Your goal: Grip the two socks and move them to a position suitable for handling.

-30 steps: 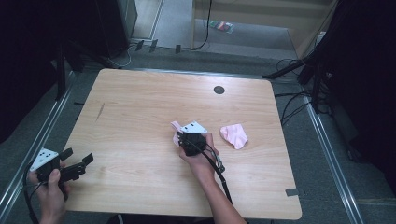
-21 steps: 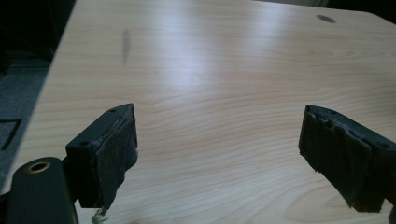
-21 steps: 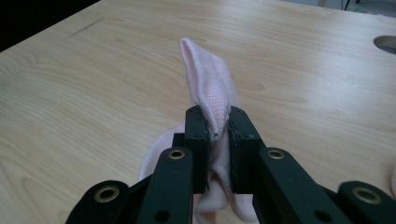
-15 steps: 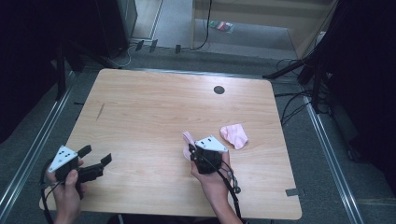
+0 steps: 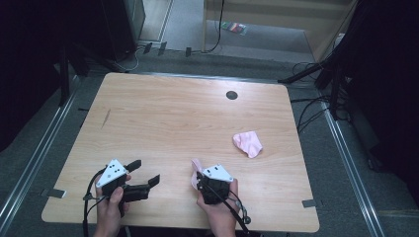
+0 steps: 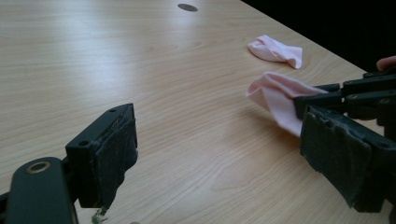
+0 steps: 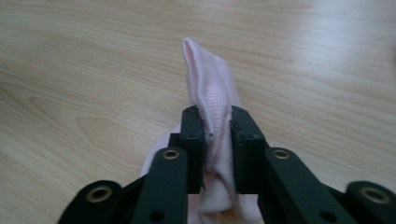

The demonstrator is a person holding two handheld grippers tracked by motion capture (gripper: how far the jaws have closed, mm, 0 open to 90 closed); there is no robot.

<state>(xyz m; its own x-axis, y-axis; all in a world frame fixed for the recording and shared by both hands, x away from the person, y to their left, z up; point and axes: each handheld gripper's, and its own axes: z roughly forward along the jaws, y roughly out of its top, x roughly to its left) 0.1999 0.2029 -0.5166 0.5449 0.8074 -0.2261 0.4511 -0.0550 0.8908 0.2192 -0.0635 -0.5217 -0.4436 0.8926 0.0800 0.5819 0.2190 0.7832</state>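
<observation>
Pinching soft pink knit sock (image 7: 211,100), right gripper (image 7: 217,140); pale woodgrain table (image 7: 70,70).

the left gripper (image 6: 224,158) stands with its two black jaws wide apart, one padded jaw at seven o'clock and the other at four o'clock, bare wooden table (image 6: 116,56) between them and nothing gripped. at three o'clock the right gripper (image 6: 348,95) reaches in from the edge, its dark jaws closed on a pink cloth (image 6: 275,95) whose free fold sticks out toward the centre, just above the tabletop. a fingertip shows at the far right edge above it. a second pink cloth (image 6: 275,49) lies crumpled on the table at one o'clock, well apart from the held one. a dark round hole (image 6: 187,7) sits in the tabletop at twelve o'clock.
</observation>
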